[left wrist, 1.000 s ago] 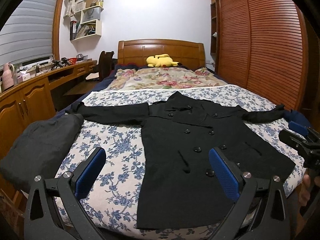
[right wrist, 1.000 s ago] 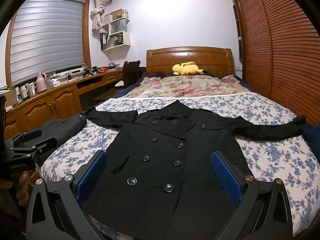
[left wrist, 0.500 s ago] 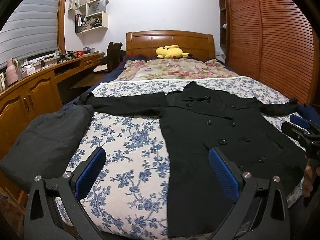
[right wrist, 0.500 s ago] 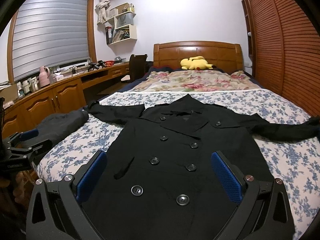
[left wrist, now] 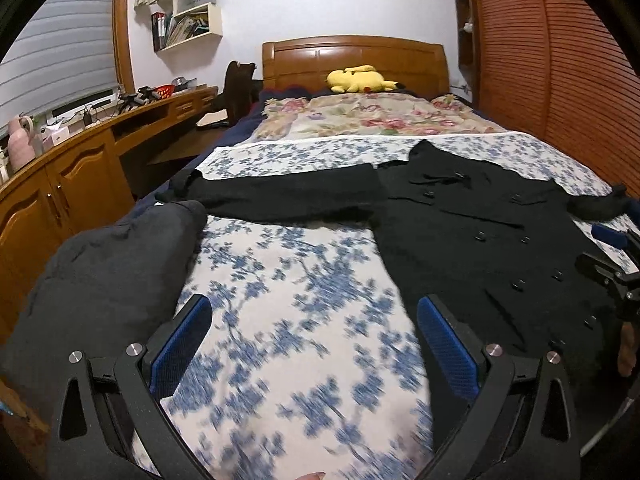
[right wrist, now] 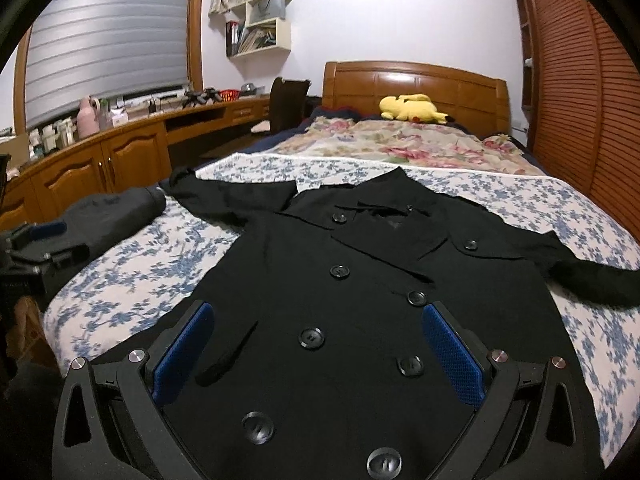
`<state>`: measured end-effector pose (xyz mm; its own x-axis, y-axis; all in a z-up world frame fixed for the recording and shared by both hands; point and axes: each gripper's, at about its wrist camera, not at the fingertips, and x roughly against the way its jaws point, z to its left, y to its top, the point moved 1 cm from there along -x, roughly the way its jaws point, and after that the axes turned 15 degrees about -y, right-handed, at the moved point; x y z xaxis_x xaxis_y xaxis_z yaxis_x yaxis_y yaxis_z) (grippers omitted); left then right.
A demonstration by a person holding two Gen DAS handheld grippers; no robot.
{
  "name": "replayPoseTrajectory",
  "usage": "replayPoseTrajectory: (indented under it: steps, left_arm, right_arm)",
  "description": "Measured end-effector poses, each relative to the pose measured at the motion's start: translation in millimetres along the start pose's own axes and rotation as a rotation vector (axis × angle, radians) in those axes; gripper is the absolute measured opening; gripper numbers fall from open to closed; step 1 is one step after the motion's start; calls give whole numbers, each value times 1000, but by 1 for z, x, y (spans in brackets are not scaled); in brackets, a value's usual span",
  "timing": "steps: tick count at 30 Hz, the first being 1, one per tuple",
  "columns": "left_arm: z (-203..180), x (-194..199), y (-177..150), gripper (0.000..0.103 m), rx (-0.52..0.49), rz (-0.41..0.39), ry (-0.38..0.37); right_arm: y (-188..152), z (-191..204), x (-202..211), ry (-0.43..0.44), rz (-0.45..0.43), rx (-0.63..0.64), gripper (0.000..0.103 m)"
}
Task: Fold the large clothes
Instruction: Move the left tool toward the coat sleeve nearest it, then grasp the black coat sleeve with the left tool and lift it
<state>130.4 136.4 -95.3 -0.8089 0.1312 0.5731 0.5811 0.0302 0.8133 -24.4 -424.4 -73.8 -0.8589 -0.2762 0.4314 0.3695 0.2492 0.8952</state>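
Observation:
A black double-breasted coat (right wrist: 360,280) lies flat, front up, on the bed's blue-flowered sheet (left wrist: 300,280), sleeves spread out to both sides. In the left wrist view the coat (left wrist: 480,248) is to the right, its left sleeve (left wrist: 280,196) reaching across. My left gripper (left wrist: 314,338) is open and empty above the bare sheet, left of the coat's body. My right gripper (right wrist: 318,346) is open and empty low over the coat's lower front, between its button rows. The right gripper also shows at the right edge of the left wrist view (left wrist: 612,256).
A dark grey folded garment (left wrist: 100,280) lies at the bed's left edge. A flowered quilt (left wrist: 372,116) and a yellow plush toy (left wrist: 360,80) lie near the headboard. A wooden desk with cupboards (left wrist: 80,168) runs along the left; slatted wardrobe doors (left wrist: 560,80) stand on the right.
Both grippers moved forward and lower toward the bed. The left one shifted left, off the coat onto the bare sheet. The right one came closer over the coat's buttons. Both stayed open.

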Motion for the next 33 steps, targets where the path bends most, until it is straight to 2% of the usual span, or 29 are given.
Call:
replayPoseTrajectory:
  steps: [5,8,11,14,18,22,25,27,29,33]
  left_arm:
    - [20,-31,17,103,-31,42,27]
    - [32,-51,30,103,-29,59,18]
    - [48,-74,45,103,3,79,-12]
    - [63,-97,59,103,42,103,-54]
    - [76,-126,78,103,52,112,-63]
    - [99,-159,92,103,128,124,-93]
    - [120,-176,96,92,203,129,-92]
    - [138,-189,95,80,280,141,-126]
    - [150,-198,95,71,328,149,-115]
    - [167,-215,87,65,409,160,-90]
  right_arm:
    - [7,1,-30,2,27,8,103]
    - [-4,-2,-41,-4,52,8,103]
    - [-9,-5,-51,-3,104,14,103]
    - [-7,-14,-46,12,110,-7,103]
    - [-3,-23,-44,30,121,-17,103]
    - [-4,-25,-44,39,119,-19,103]
    - [-6,-26,-44,37,121,-18,103]
    - [-4,-21,-49,35,122,-13,103]
    - [-4,-19,-49,35,121,-10,103]
    - [-1,-12,-56,35,127,-7,103]
